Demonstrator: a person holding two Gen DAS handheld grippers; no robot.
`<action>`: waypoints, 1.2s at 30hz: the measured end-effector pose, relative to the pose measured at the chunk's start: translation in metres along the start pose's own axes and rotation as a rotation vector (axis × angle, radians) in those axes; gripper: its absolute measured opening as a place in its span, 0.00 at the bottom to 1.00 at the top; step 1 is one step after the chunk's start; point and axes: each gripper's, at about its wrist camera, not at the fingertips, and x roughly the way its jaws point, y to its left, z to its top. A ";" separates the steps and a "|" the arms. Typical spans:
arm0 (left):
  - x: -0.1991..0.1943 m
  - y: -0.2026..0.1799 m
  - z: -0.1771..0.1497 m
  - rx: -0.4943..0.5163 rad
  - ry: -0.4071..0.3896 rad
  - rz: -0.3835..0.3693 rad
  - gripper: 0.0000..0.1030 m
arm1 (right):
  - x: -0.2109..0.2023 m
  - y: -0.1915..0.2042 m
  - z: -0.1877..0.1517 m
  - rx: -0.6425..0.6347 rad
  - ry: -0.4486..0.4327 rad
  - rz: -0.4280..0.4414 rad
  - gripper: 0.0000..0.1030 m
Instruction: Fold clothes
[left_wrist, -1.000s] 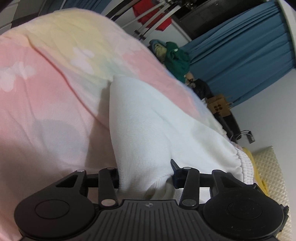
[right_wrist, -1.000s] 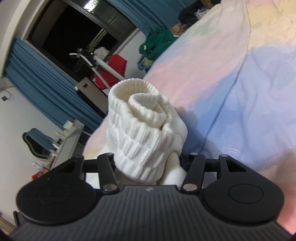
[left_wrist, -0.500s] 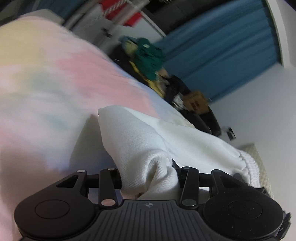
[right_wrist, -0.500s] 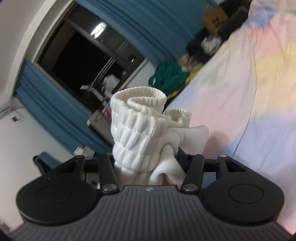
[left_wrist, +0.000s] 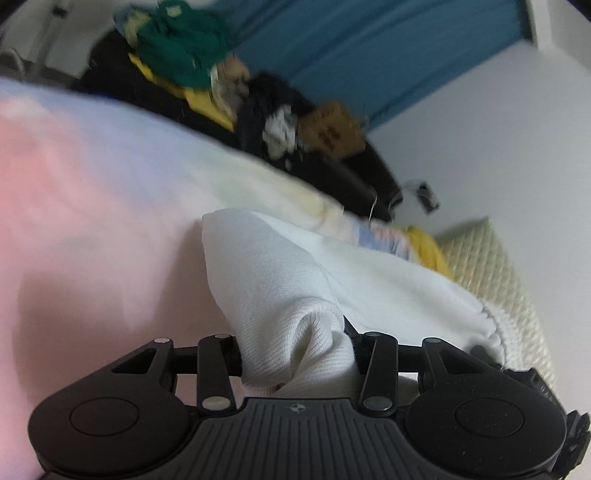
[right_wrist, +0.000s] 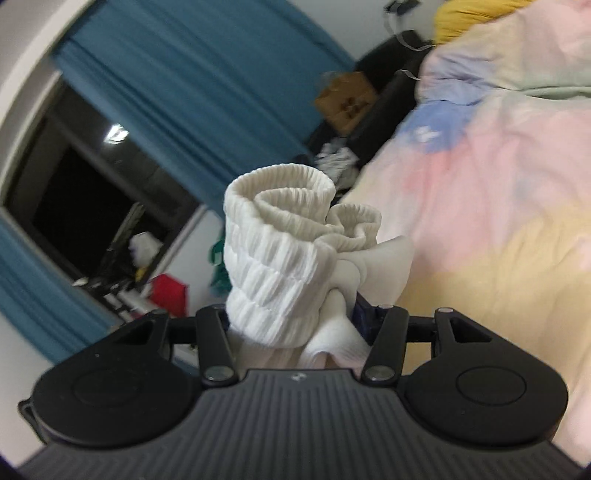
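Both grippers are clamped on one white garment (left_wrist: 280, 280). Left gripper (left_wrist: 295, 354): jaws nearly closed, a bunched knit fold wedged between them; the rest of the cloth trails toward 2 o'clock over the pastel bedspread (left_wrist: 92, 206). Right gripper (right_wrist: 295, 325): jaws pinched on the ribbed elastic waistband (right_wrist: 280, 236), which stands up in curls at 12 o'clock, lifted clear of the bed. Judgement: light, soft, stretchy knit that won't slip but sags and twists. Better held flat at waistband corners than in bunches.
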 end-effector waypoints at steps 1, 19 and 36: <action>0.016 0.003 -0.004 0.007 0.018 0.009 0.44 | 0.008 -0.013 0.001 0.006 0.000 -0.016 0.53; 0.011 -0.006 -0.070 0.374 0.028 0.253 0.76 | 0.021 -0.134 -0.045 0.176 0.235 -0.190 0.60; -0.208 -0.170 -0.152 0.650 -0.140 0.322 0.98 | -0.178 0.037 -0.039 -0.399 0.121 -0.218 0.65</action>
